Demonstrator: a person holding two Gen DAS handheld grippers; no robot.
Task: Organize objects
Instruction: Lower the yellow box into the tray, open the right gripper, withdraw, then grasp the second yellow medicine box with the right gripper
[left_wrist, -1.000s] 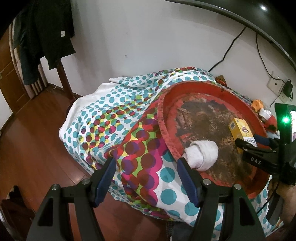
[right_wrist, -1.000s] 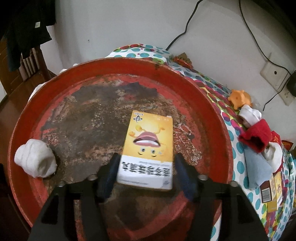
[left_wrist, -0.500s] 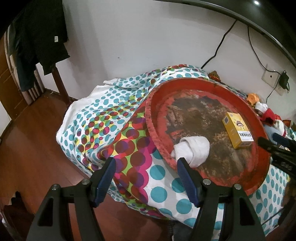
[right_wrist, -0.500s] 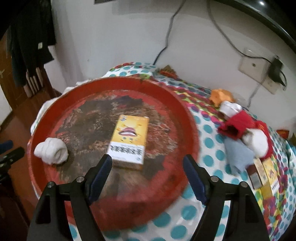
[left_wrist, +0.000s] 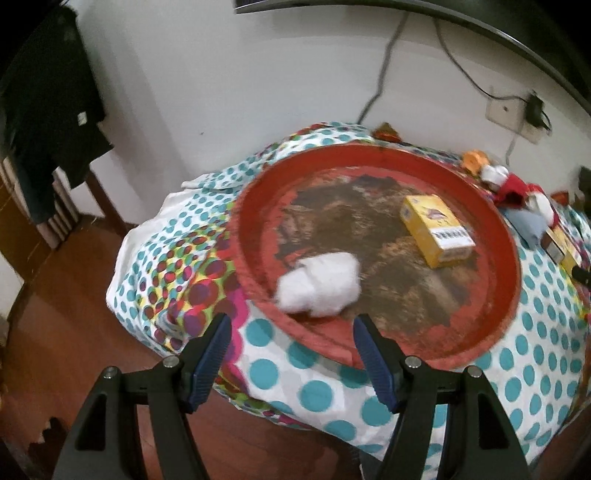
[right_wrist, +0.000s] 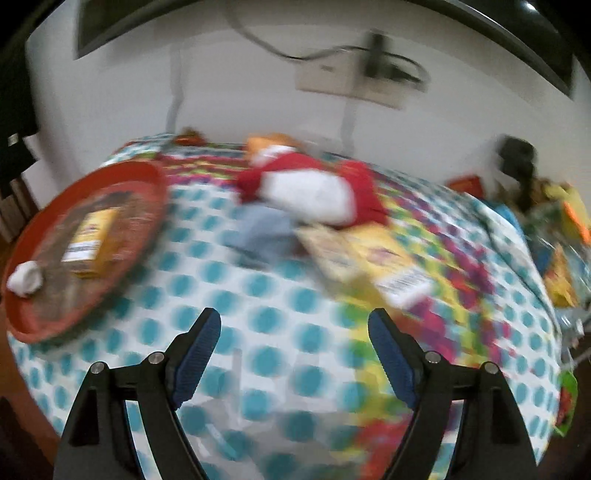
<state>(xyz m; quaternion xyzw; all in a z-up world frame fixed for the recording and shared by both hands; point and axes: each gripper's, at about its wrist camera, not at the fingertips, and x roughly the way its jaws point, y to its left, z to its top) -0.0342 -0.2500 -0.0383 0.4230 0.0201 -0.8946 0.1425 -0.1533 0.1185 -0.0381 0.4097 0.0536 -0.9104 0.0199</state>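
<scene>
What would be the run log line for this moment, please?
tray: yellow box, white roll inside | right gripper: open, empty, jaws just opening | left gripper: open, empty

Round red tray with worn, brown-flaked floor (left_wrist: 495, 236) sits flat on polka-dot cloth, at left in right wrist view. Inside: rolled white sock bundle (left_wrist: 319, 283) against near-left rim; yellow cardboard box with white barcode end (left_wrist: 436, 230) lying flat, face up, right of centre, apart from bundle. Outside tray, on cloth: blurred heap of red and white fabric (right_wrist: 314, 186), pale blue-grey fabric piece (right_wrist: 260, 230) just in front of it, flat yellow box with barcode label (right_wrist: 388, 262) beside, small orange toy (left_wrist: 474, 159) behind heap.
</scene>
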